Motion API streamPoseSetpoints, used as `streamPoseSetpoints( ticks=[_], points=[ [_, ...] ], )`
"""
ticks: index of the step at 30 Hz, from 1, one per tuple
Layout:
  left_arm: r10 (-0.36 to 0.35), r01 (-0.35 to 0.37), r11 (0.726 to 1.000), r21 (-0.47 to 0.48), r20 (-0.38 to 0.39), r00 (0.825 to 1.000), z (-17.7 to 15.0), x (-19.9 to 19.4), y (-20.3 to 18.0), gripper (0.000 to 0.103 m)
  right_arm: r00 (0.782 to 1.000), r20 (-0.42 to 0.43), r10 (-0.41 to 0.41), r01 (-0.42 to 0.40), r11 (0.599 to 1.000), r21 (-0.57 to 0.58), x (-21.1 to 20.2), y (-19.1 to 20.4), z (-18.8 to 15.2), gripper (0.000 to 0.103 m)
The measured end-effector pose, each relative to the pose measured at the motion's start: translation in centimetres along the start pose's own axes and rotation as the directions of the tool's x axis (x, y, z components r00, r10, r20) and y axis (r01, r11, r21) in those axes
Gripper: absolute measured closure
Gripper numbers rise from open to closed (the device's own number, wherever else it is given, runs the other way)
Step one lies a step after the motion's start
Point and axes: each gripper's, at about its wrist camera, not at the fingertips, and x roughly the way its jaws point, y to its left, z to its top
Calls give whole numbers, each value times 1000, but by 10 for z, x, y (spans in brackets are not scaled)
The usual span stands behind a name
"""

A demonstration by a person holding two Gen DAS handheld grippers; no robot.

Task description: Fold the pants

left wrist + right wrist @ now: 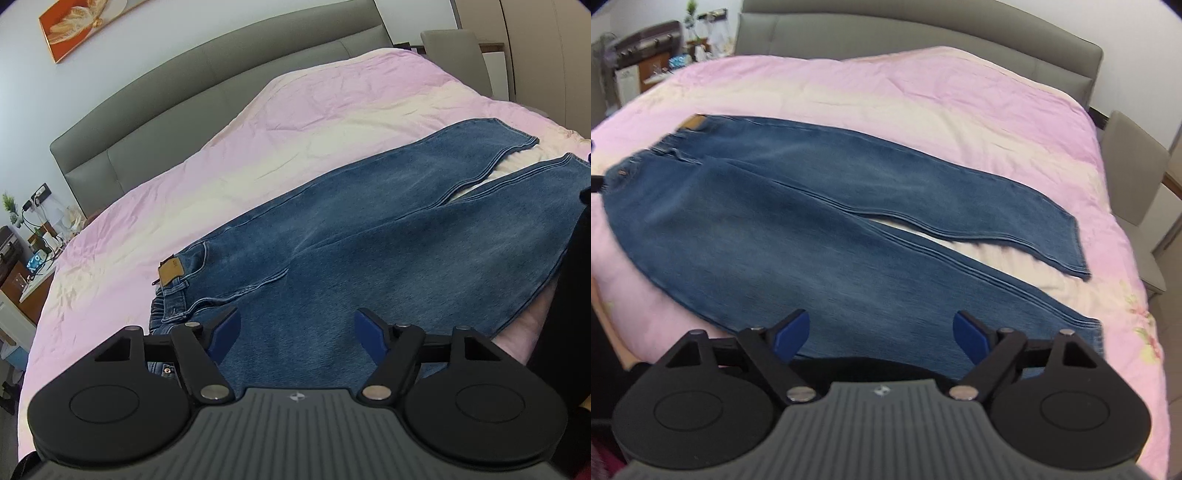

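while the jeans (369,236) lie spread flat on the pink bed (258,140), i judge the folding as not yet begun; both legs run out full length and sit a little apart toward the hems, with a strip of bedcover showing between them, and no part of the denim is doubled over; the waistband with its tan patch (170,272) sits at the end nearest my left gripper (295,326), while the hem of the near leg lies just ahead of my right gripper (880,332); on the left the jaws stand apart with nothing clamped, hanging over the denim near the waist; on the right the jaws are also apart and empty, hanging over the near leg by its lower edge; whether either set of blue pads touches the cloth i cannot tell from these views; everything is left to do, as i read it: take hold at waist and hem, lay one leg over the other, then fold the length down; the right view is a little blurred, so fine creases there are beyond me.
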Motion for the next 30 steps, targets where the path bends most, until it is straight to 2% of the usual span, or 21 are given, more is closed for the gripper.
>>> streamPoseSetpoints(
  ticks=[4, 8, 12, 14, 16, 19, 21, 24, 25, 28, 30],
  points=[
    [-33, 35, 998, 46, -57, 998, -2, 19, 31, 21, 997, -43, -61, 64, 994, 86, 6, -49, 4, 30],
    [-83, 97, 987, 131, -111, 990, -7, 40, 54, 21, 995, -75, -67, 79, 980, 181, 10, -95, 5, 36],
    [-126, 169, 960, 222, -195, 973, -14, 59, 67, 22, 994, -94, -46, 63, 980, 187, 17, -123, -4, 41],
    [-141, 204, 945, 255, -246, 959, -19, 70, 71, 22, 994, -104, -41, 59, 983, 176, 20, -133, -10, 41],
    [-153, 249, 922, 297, -312, 938, -26, 83, 70, 21, 991, -125, -53, 72, 986, 150, 24, -138, -19, 41],
    [-165, 333, 873, 356, -428, 889, -40, 104, 65, 21, 983, -169, -77, 98, 988, 121, 33, -146, -33, 41],
    [-135, 351, 848, 397, -479, 867, -48, 115, 59, 22, 978, -188, -87, 111, 987, 118, 35, -152, -42, 41],
    [-120, 408, 811, 420, -563, 818, -55, 126, 54, 21, 974, -203, -100, 124, 986, 112, 34, -162, -58, 41],
    [-112, 421, 796, 435, -578, 809, -58, 128, 50, 21, 973, -208, -101, 125, 986, 107, 35, -165, -64, 41],
    [-80, 429, 758, 491, -583, 809, -69, 134, 35, 21, 970, -221, -99, 122, 988, 91, 36, -171, -78, 41],
    [-63, 421, 743, 520, -572, 818, -73, 138, 26, 20, 969, -226, -96, 109, 993, 50, 37, -171, -88, 41]
  ],
)
